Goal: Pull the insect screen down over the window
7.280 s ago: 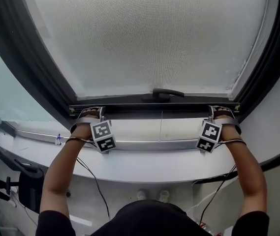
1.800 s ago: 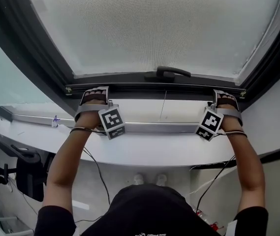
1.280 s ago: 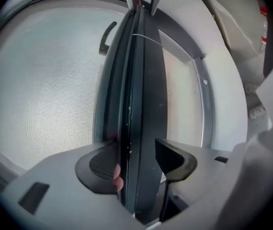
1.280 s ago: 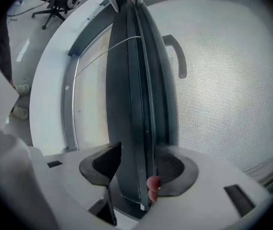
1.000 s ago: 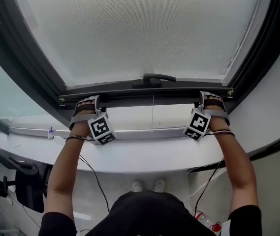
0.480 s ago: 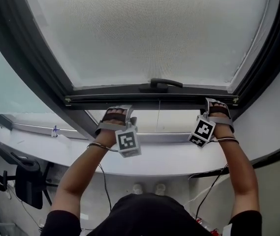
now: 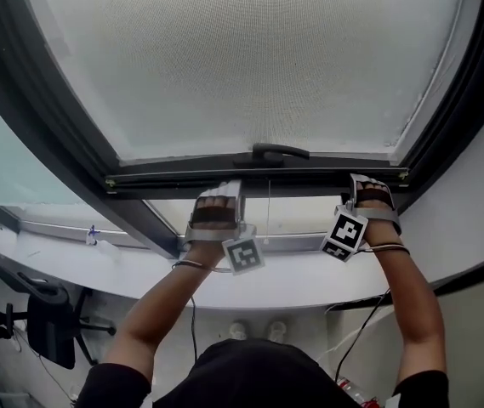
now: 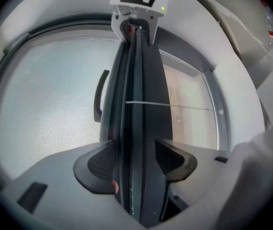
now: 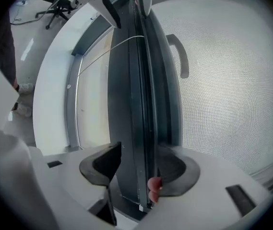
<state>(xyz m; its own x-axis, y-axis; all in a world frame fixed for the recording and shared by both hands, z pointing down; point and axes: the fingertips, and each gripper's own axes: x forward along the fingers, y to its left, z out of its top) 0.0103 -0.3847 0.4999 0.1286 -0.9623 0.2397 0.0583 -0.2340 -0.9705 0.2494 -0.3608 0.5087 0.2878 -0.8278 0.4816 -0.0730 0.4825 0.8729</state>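
The insect screen's grey mesh (image 7: 250, 58) fills the window, and its dark bottom bar (image 7: 310, 179) runs across just above the sill, with a dark handle (image 7: 269, 152) at the middle. My left gripper (image 7: 224, 185) sits at the bar just left of the handle. In the left gripper view its jaws (image 8: 134, 155) straddle the bar (image 8: 136, 80), pads against both faces. My right gripper (image 7: 369, 181) is at the bar's right end. Its jaws (image 9: 138, 159) likewise close on the bar (image 9: 136, 80). A thin white pull cord (image 7: 268, 211) hangs below the bar.
The white sill (image 7: 310, 274) curves beneath the hands. A dark window frame (image 7: 46, 134) slants down at left and another stands at right (image 7: 471, 100). A black office chair (image 7: 46, 321) and cables lie on the floor at lower left.
My left gripper has slid to the right along the bottom bar, from its left end to near the handle. The right gripper and the bar have stayed put.
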